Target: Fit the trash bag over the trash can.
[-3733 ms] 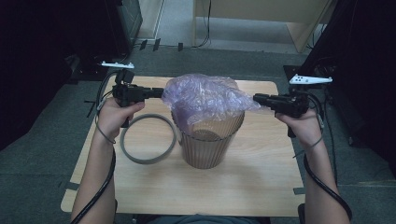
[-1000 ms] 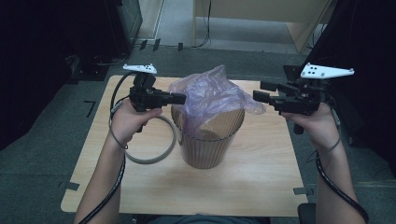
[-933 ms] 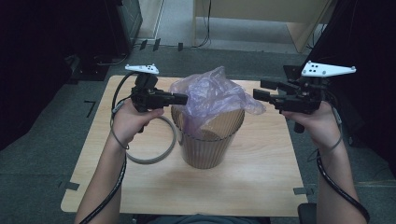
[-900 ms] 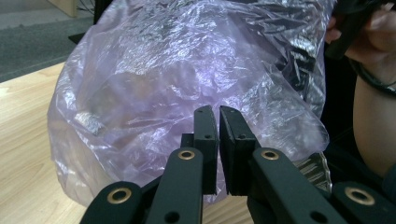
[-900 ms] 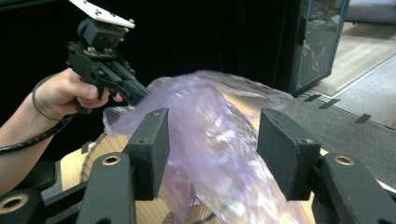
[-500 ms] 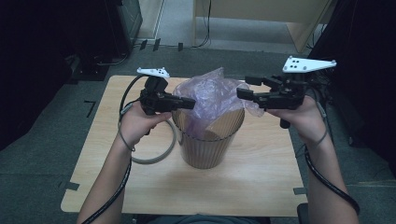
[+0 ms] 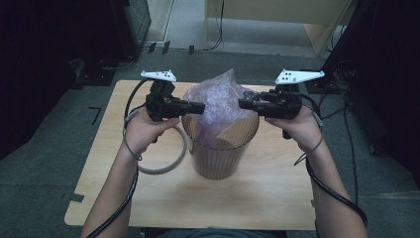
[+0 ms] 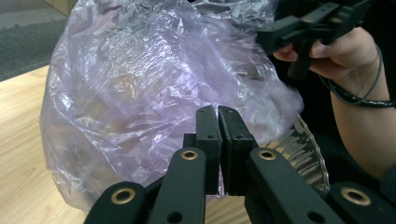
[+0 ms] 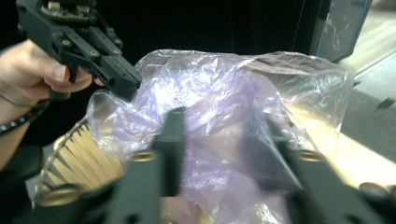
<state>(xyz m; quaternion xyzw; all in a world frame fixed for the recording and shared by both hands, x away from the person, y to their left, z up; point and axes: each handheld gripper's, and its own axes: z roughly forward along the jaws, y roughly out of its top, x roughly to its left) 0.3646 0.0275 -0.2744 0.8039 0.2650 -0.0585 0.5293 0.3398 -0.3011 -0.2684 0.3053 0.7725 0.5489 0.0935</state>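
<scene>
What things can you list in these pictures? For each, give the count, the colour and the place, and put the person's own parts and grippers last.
Plastic bag: one, see-through purple, crumpled, rising out of the bin's mouth.
Bin: one, brown, ribbed sides, upright at the middle of the table.
Ring: one, grey, lying flat on the table to the left of the bin, partly under the left forearm.
Table: one, light wood, on a grey floor.
Left gripper: one, black, jaws shut on the bag's left side.
Right gripper: one, black, at the bag's right side; its jaws have just been closing, with bag film between them, still apart.
Hands: two, left and right, each holding a gripper.
</scene>
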